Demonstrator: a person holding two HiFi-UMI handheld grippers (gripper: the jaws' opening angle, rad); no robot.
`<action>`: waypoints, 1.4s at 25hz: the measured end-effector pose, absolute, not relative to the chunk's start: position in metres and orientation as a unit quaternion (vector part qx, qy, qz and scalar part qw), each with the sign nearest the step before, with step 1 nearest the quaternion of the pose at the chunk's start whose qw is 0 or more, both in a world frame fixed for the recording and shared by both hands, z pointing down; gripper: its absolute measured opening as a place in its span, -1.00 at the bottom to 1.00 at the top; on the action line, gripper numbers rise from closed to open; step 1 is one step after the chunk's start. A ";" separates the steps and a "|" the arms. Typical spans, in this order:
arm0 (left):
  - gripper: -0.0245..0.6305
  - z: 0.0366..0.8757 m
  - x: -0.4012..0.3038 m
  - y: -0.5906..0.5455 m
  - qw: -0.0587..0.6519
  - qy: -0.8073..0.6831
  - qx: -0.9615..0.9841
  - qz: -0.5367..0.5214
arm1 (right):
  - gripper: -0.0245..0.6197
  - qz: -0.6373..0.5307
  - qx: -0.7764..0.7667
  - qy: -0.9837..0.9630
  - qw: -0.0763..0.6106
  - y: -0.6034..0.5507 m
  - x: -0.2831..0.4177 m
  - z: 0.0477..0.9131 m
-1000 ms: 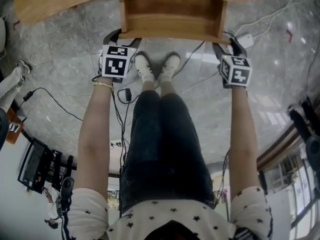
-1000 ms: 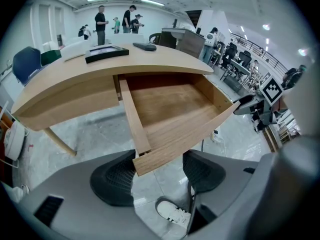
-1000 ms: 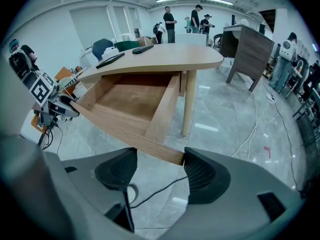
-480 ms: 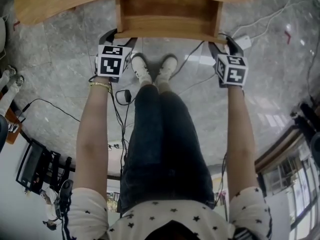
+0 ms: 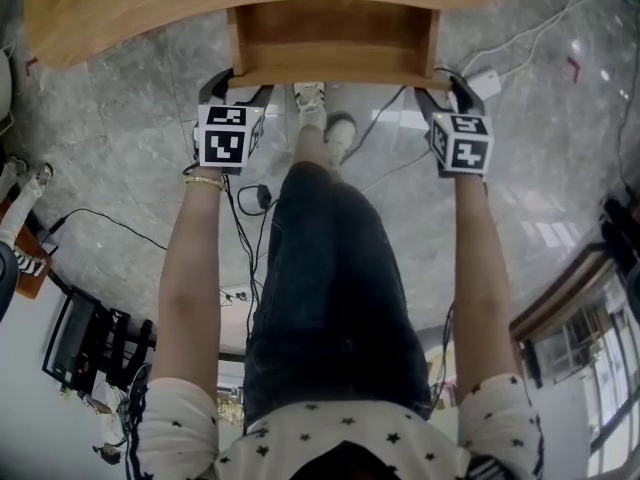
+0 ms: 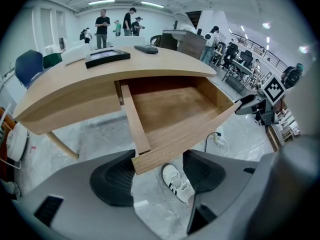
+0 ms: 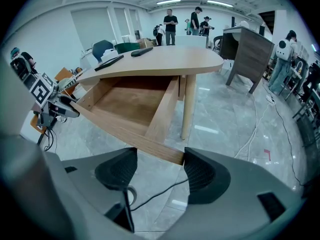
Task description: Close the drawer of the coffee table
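Left hand-held gripper, jaws wide apart, straddles the open drawer's front corner. Right hand-held gripper mirrors it at the other corner. The drawer juts from under the tabletop. Contact with the wood is unclear.

The person wore a white short-sleeved top dotted with small dark stars, low in the head view, dark jeans down its middle, and white trainers with black side stripes. A thin gold bracelet circled the wrist at left. The left gripper and right gripper each bore a white cube printed with black square markers; their shells were smooth grey, with black ribbed pads
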State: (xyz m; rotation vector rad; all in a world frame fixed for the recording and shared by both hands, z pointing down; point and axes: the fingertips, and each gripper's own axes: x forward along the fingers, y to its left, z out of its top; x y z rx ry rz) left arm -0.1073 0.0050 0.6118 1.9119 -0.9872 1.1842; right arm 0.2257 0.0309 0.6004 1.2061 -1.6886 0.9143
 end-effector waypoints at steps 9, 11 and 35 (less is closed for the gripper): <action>0.00 0.612 -0.106 -0.002 0.330 -0.380 0.736 0.453 | -0.01 0.364 0.480 -0.675 0.426 0.024 0.228 0.601; 0.01 0.613 -0.106 -0.002 0.331 -0.379 0.736 0.452 | -0.01 0.365 0.480 -0.674 0.427 0.022 0.228 0.602; 0.00 0.612 -0.103 -0.026 0.329 -0.382 0.737 0.451 | -0.01 0.360 0.481 -0.675 0.428 -0.003 0.231 0.601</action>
